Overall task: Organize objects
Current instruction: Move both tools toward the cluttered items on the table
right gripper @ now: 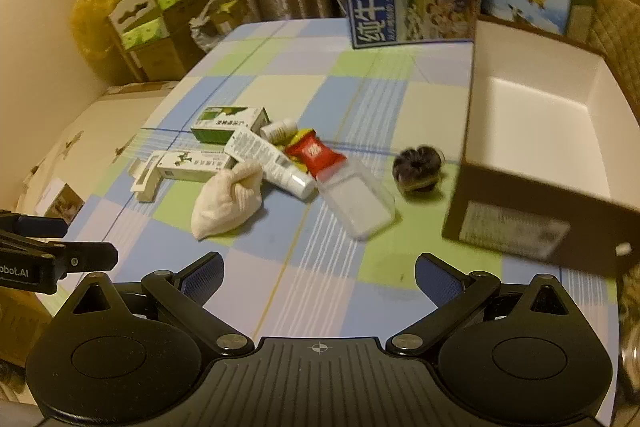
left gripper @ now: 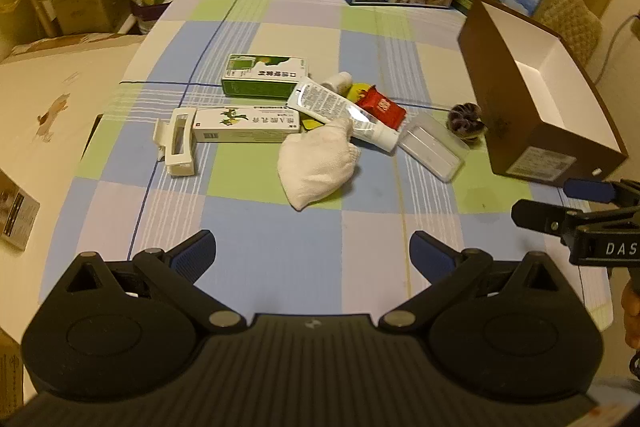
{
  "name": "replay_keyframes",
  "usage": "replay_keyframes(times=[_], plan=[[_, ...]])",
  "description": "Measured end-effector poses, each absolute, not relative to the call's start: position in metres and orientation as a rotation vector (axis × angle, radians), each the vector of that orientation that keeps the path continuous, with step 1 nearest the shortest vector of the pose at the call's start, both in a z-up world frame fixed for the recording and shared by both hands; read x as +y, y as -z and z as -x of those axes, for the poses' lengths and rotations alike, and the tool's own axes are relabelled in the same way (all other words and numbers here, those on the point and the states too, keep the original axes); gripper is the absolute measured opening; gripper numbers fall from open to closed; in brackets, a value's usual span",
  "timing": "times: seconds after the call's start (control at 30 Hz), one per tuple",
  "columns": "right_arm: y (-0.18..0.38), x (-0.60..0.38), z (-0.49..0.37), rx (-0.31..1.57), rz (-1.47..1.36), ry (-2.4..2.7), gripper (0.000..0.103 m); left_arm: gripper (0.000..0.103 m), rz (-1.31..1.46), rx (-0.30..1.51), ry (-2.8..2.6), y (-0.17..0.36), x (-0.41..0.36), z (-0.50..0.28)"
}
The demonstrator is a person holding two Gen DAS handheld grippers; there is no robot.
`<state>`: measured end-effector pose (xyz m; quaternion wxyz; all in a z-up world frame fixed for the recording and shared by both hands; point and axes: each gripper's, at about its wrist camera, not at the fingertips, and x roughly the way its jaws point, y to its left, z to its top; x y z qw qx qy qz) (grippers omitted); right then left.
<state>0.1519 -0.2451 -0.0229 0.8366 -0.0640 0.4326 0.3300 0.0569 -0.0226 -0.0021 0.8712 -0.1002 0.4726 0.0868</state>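
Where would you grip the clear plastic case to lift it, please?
Judging by shape, grip the clear case across its short width, on the two long sides near mid-length, coming from above. It lies flat on the tablecloth, its near end free, its far end close against the tube and red packet.
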Motion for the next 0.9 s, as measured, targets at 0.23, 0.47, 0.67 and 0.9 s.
replay_keyframes(times=[0.23, 0.47, 0.67, 0.9], plan=[[0.029, -0.237, -0.183, 0.865, 0.198, -0.807, 0.093, 0.102, 0.246, 0.988, -0.271, 0.007, -0.025, -0.069], [0.045, -0.221, -0.218, 0.854, 0.271, -0.902, 0.086, 0.102, 0.282, 0.976, -0.423, 0.016, -0.017, -0.073], [0.062, -0.203, -0.242, 0.863, 0.345, -0.987, 0.081, 0.102, 0.337, 0.964, -0.557, 0.024, -0.005, -0.065], [0.082, -0.186, -0.265, 0.913, 0.400, -1.019, 0.075, 0.102, 0.373, 0.991, -0.620, 0.034, 0.009, -0.048]])
